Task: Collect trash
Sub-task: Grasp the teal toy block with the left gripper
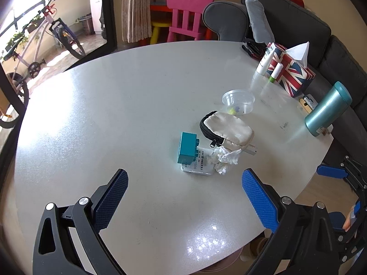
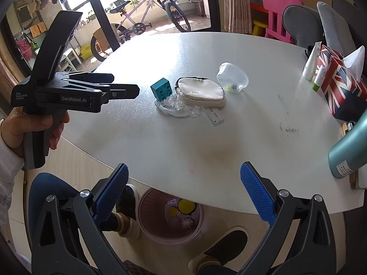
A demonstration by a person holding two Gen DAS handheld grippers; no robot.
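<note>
1. Pale and speckled, the round table (image 2: pixel 229 142) fills both wrist views, with a bicycle (image 2: pixel 146 20) outside the glass door and a pink chair (image 1: pixel 187 13) behind it.
2. Nearest, under the table's front edge, a pinkish trash bin (image 2: pixel 170 215) stands on the floor; it holds a yellow round piece, a small yellow scrap and a crumpled white wad.
3. The right gripper (image 2: pixel 183 190) hangs above that edge and the bin, its blue pads spread wide with nothing between them.
4. The left gripper (image 1: pixel 184 197) hovers over the table nearer than the clutter, jaws equally wide and empty; the right view shows it from the side, held in the person's left hand (image 2: pixel 34 128).
5. Crumpled white tissue (image 1: pixel 223 159), the trash, lies near the table's centre, touching the front of a cream zip pouch (image 1: pixel 227 131).
6. Just left of the tissue a teal toy brick (image 1: pixel 188 147) stands on a white card-like item (image 1: pixel 198 168); a slim white stick pokes out from under the pouch.
7. Behind the pouch sits a clear plastic cup (image 1: pixel 238 100), tipped in the right view, with small yellow and blue bits inside.
8. Right of the pouch, at the table's edge, stands a teal flask (image 1: pixel 328 112).
9. Farthest, a Union Jack tissue box (image 1: pixel 291 71) has a tissue sticking up, with a white tube (image 1: pixel 266 58) and a small green-capped stick against its side.
</note>
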